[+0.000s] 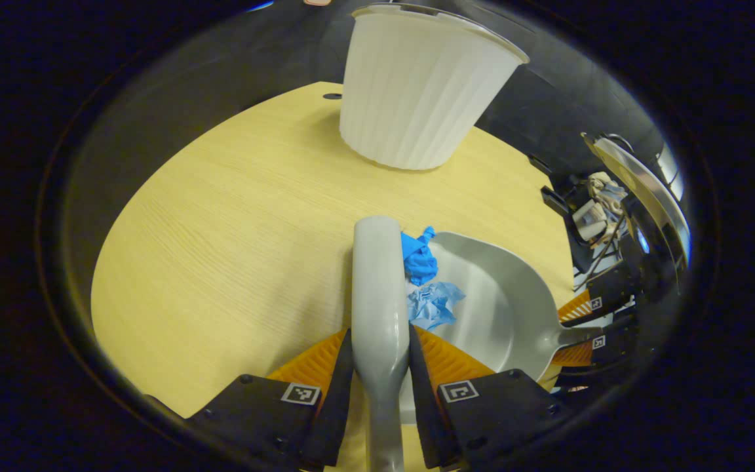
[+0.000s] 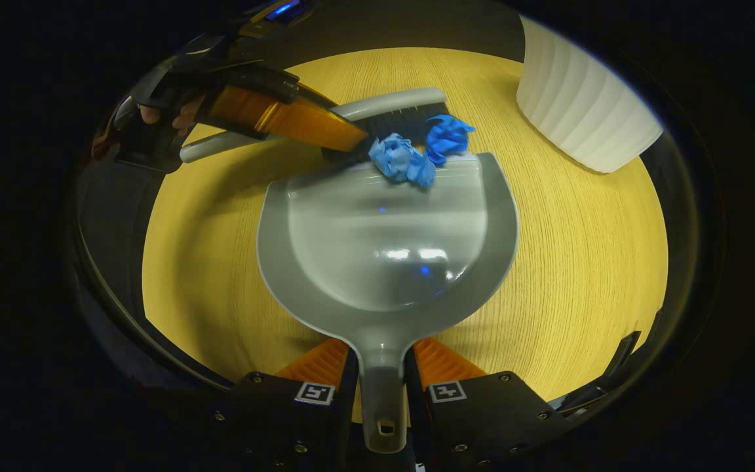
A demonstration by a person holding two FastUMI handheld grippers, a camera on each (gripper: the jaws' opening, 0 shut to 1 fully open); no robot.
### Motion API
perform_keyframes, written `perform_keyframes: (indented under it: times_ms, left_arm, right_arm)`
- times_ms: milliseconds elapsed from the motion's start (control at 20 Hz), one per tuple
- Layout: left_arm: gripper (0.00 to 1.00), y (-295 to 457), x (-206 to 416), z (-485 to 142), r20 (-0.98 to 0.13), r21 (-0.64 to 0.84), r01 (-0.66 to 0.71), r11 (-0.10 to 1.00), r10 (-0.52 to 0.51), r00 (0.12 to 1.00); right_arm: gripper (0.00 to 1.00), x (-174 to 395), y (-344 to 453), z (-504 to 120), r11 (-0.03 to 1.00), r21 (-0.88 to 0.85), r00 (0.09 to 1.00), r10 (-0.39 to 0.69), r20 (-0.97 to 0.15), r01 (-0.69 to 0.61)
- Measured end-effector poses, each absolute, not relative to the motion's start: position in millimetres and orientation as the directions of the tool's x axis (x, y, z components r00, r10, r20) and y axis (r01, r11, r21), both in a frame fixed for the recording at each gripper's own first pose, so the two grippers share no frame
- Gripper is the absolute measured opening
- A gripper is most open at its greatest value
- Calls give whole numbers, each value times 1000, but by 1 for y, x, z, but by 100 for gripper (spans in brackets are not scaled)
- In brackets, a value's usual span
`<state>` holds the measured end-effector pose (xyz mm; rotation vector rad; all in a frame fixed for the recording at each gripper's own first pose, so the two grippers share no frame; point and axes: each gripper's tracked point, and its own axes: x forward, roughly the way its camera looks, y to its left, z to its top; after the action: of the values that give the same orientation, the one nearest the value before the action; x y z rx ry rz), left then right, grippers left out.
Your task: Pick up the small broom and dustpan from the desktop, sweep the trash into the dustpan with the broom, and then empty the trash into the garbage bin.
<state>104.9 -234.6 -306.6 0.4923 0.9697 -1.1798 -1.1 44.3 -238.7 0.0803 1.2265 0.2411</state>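
Note:
My left gripper [image 1: 381,344] is shut on the grey broom [image 1: 377,288], whose back runs forward over the wooden desktop [image 1: 220,223]. Its dark bristles [image 2: 394,124] press against two crumpled blue scraps [image 2: 410,157] at the front lip of the grey dustpan [image 2: 384,236]. My right gripper [image 2: 381,367] is shut on the dustpan's handle, and the pan lies flat on the desk. In the left gripper view the blue scraps [image 1: 426,282] sit between the broom and the dustpan [image 1: 502,301]. The right gripper [image 1: 590,321] appears there at the pan's handle. The left gripper [image 2: 272,111] reaches in from the upper left.
A white ribbed garbage bin [image 1: 417,92] stands on the far part of the desk; it appears in the right gripper view as the bin [image 2: 580,111] at upper right. A hand [image 2: 174,115] holds the left gripper. The desk's edges drop off to dark surroundings.

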Motion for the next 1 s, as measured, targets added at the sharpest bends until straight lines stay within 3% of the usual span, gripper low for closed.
perform_keyframes:
  times_ms: [150, 250, 300, 650, 850, 900, 1000]
  left_arm:
    - [52, -241, 79, -309, -831, -216, 935, 281, -555, -26]
    - [50, -240, 78, -311, -832, -209, 939, 273, -555, -24]
    - [54, -240, 79, -310, -829, -205, 939, 277, -559, -16]
    - [52, -202, 129, -308, -827, -97, 861, 500, -521, 210]
    - [52, -166, 134, -306, -829, -91, 790, 607, -486, 278]
    - [52, -155, 132, -306, -827, -93, 766, 636, -478, 297]
    - [52, -146, 129, -306, -825, -90, 748, 658, -469, 314]
  right_arm:
    - [34, 13, 46, -226, 970, 197, 321, 234, -918, -144]
    - [37, 17, 47, -230, 969, 199, 324, 237, -916, -146]
    - [37, 18, 46, -231, 969, 199, 325, 238, -916, -147]
    - [37, 18, 45, -232, 968, 199, 321, 240, -916, -154]
    - [37, 18, 44, -234, 969, 186, 318, 231, -919, -165]
    - [34, 17, 44, -234, 968, 180, 312, 227, -923, -174]
    - [37, 17, 44, -235, 967, 167, 310, 221, -925, -191]
